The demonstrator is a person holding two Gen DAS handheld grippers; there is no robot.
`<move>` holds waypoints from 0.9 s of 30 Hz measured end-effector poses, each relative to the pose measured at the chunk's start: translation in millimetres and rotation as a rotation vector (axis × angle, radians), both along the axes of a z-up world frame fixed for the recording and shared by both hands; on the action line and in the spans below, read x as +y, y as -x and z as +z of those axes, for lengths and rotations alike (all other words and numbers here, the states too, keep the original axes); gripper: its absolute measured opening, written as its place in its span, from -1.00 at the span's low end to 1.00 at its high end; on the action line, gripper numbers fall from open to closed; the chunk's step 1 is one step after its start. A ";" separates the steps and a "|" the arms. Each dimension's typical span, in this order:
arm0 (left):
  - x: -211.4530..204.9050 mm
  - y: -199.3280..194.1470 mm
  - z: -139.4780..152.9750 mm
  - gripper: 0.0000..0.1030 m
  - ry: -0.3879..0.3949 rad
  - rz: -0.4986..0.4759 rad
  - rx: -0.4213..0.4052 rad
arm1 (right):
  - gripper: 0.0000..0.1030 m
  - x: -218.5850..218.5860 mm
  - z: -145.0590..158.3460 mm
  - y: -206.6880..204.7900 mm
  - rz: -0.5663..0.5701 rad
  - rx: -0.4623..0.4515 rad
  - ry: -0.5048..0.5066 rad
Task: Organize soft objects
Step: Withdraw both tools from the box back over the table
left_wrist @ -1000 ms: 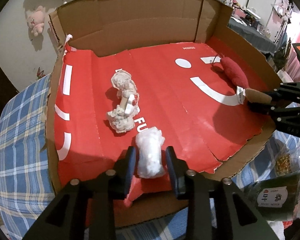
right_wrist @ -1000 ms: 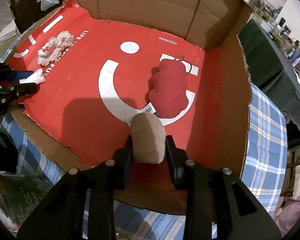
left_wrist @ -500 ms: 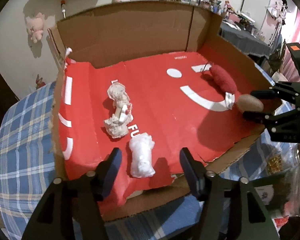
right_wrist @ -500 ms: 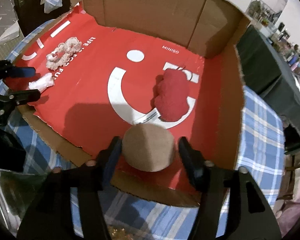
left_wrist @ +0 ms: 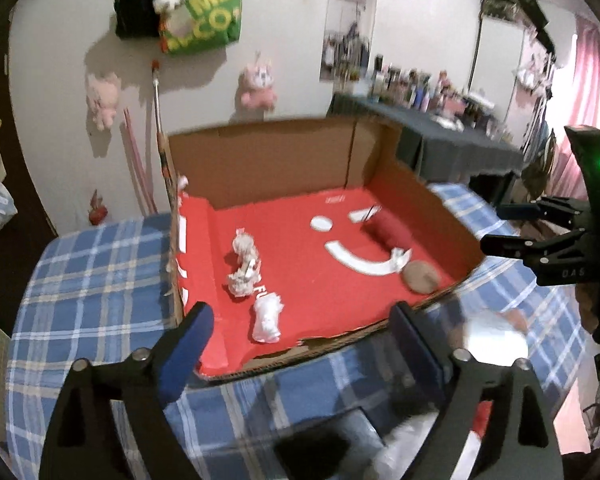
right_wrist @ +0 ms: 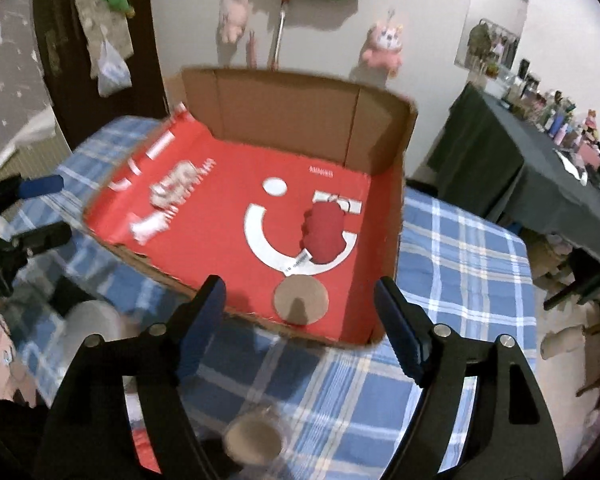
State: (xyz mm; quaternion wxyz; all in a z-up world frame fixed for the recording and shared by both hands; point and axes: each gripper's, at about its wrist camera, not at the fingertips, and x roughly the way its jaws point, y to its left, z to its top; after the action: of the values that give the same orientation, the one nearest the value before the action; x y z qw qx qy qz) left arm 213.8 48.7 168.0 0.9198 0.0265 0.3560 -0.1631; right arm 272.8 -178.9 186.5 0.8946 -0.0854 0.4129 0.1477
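An open cardboard box (left_wrist: 280, 160) with a red lining holds the soft objects. In the left wrist view a white fluffy roll (left_wrist: 267, 316) lies near the front edge, behind it a white curly plush (left_wrist: 244, 264). A red plush (left_wrist: 388, 230) and a round brown cushion (left_wrist: 422, 276) lie to the right. My left gripper (left_wrist: 300, 310) hovers above the front edge, jaws opening, nothing between them. My right gripper (right_wrist: 298, 280) hangs over the brown cushion (right_wrist: 300, 298), jaws opening, pads clear of it. The red plush (right_wrist: 326, 232) lies just behind.
The box (right_wrist: 284, 112) stands on a blue plaid tablecloth (right_wrist: 460, 248). Blurred jars (right_wrist: 252, 440) sit on the cloth near me. A dark table with bottles (right_wrist: 540, 152) is to the right. Plush toys (left_wrist: 258, 88) and a green bag (left_wrist: 204, 16) hang on the wall.
Both grippers have let go and opened wide: the white roll and the brown cushion now lie on the red lining. Both have lifted and pulled back from the box.
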 end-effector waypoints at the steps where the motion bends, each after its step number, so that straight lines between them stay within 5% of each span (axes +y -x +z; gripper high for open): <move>1: -0.6 10.4 6.0 0.84 0.003 0.004 -0.028 | 0.48 -1.6 6.4 8.8 0.002 -0.015 -0.012; 5: -2.4 42.6 22.0 0.93 0.027 0.006 -0.102 | 0.76 -0.6 27.9 46.6 0.014 -0.101 -0.045; 15: -11.0 117.0 35.8 1.00 0.082 -0.001 -0.221 | 0.79 9.9 49.2 136.1 0.031 -0.277 -0.079; 27: -18.9 181.9 12.7 1.00 0.137 0.052 -0.289 | 0.91 17.9 20.0 222.6 -0.055 -0.467 -0.086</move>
State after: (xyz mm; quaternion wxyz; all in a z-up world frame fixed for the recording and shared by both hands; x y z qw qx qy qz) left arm 32.0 29.7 180.7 0.9650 -0.0224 0.2084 -0.1575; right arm 50.3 -160.9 206.5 0.9723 -0.0679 0.1905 0.1170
